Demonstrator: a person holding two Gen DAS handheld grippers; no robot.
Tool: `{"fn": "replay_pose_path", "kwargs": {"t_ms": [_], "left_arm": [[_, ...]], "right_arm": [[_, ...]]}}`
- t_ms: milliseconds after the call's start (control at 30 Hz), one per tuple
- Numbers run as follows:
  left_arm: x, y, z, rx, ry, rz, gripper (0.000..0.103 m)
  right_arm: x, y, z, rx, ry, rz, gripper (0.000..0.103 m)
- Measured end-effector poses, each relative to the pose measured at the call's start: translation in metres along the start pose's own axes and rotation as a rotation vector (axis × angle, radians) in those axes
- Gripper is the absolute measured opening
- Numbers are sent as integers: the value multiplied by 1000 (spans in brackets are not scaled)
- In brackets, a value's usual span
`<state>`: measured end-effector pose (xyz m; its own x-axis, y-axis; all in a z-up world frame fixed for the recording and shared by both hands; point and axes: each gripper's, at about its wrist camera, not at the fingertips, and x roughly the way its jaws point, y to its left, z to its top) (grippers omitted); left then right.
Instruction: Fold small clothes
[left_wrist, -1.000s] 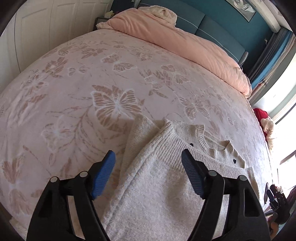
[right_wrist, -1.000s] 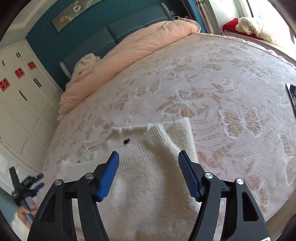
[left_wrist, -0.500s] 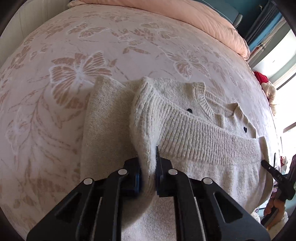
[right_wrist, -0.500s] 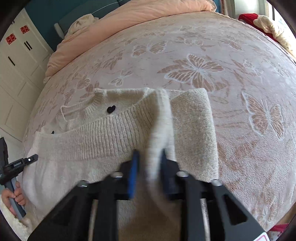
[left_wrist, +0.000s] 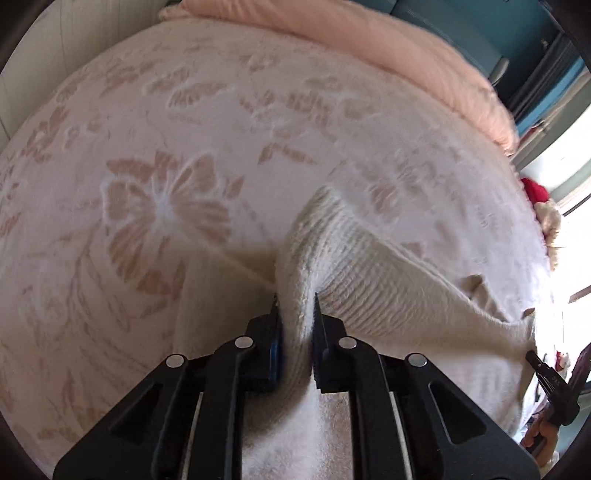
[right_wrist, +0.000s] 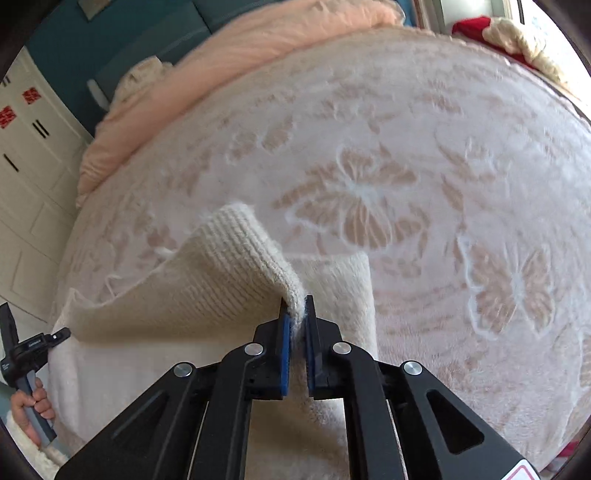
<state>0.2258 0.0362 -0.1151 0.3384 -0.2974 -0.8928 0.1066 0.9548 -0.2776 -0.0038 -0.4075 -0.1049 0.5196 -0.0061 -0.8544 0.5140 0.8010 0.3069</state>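
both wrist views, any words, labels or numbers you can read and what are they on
No text reads clearly enough to quote.
White print on the left tool, right wrist view: too small.
White print on the right tool, left wrist view: too small.
Red signs on the wardrobe doors: blurred.
Red-edged sticker on the right tool: cut off.
Sweater: no label shows.

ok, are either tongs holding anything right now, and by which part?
Both. The left tongs and right tongs each pinch a corner of the cream knitted sweater's ribbed hem, lifted off the bed.
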Motion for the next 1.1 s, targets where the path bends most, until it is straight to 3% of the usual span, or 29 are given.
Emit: {"fn": "replay_pose_path", "kwargs": {"t_ms": [100, 167, 233, 333, 433, 533, 633, 767, 833, 900, 967, 1100], "left_arm": [[-15, 11, -16, -47, -65, -36, 18], [-41, 14, -25, -21, -98, -28, 19], [-71, 19, -42, -33, -146, -52, 25], [-99, 21, -76, -93, -163, -145, 28], [-88, 6, -113, -126, -100, -200, 29], [-60, -7, -138, -93, -11, -154, 29], [-56, 16, -140, -137, -33, -102, 27], [-58, 55, -134, -200, -24, -121, 23], [-55, 62, -135, -213, -21, -142, 18], [-59, 61, -139, -228, -36, -149, 18], [-68, 56, -144, -245, -49, -168, 20], [-102, 50, -144, -193, -124, -139, 35]], "right_arm": [[-24, 4, -16, 21, -79, 3, 12], [-54, 19, -29, -32, -151, -25, 14], [-74, 41, -50, -99, -161, 22, 14], [-77, 88, -94, -181, -94, 154, 14], [-53, 142, -142, -244, 27, 279, 13], [-28, 173, -171, -329, 100, 279, 7], [-30, 137, -161, -260, 51, 182, 0], [-39, 23, -140, -30, 24, 29, 0], [-44, -20, -140, 76, 33, 81, 0], [-57, -29, -143, 132, 20, 75, 0], [-72, -17, -146, 89, -15, 49, 8], [-90, 2, -145, 11, -59, 44, 20]]}}
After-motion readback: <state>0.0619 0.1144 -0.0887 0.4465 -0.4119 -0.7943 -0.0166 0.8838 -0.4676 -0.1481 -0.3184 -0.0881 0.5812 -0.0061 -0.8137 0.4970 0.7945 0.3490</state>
